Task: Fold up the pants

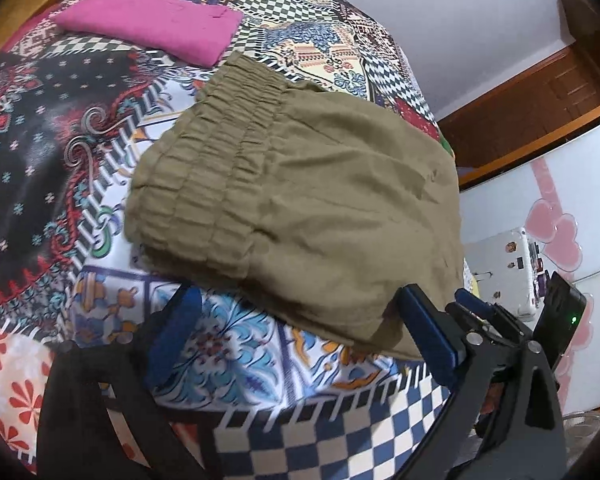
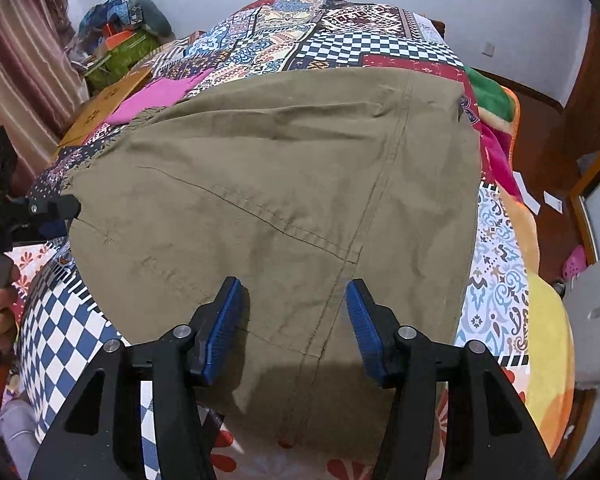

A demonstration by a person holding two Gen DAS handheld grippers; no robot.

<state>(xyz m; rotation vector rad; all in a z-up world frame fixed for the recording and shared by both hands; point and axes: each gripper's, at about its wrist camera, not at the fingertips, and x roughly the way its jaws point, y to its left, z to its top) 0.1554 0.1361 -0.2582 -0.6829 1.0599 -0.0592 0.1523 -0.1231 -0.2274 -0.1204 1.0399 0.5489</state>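
Olive pants (image 1: 300,208) lie on the patterned bedspread (image 1: 260,364), already folded into a thick, compact stack of layers. Looks near finished; perhaps a last smoothing or squaring of edges is left. A folded pink garment (image 1: 152,28) sits farther up the bed, apart from them.

Gathered waistband (image 1: 204,168) faces my left side; the bundle's long axis runs from there across toward my right.

My left tongs (image 1: 300,312) stand apart at the near edge, gripping nothing. My right tongs (image 2: 295,312) stand apart just over the top layer, empty.
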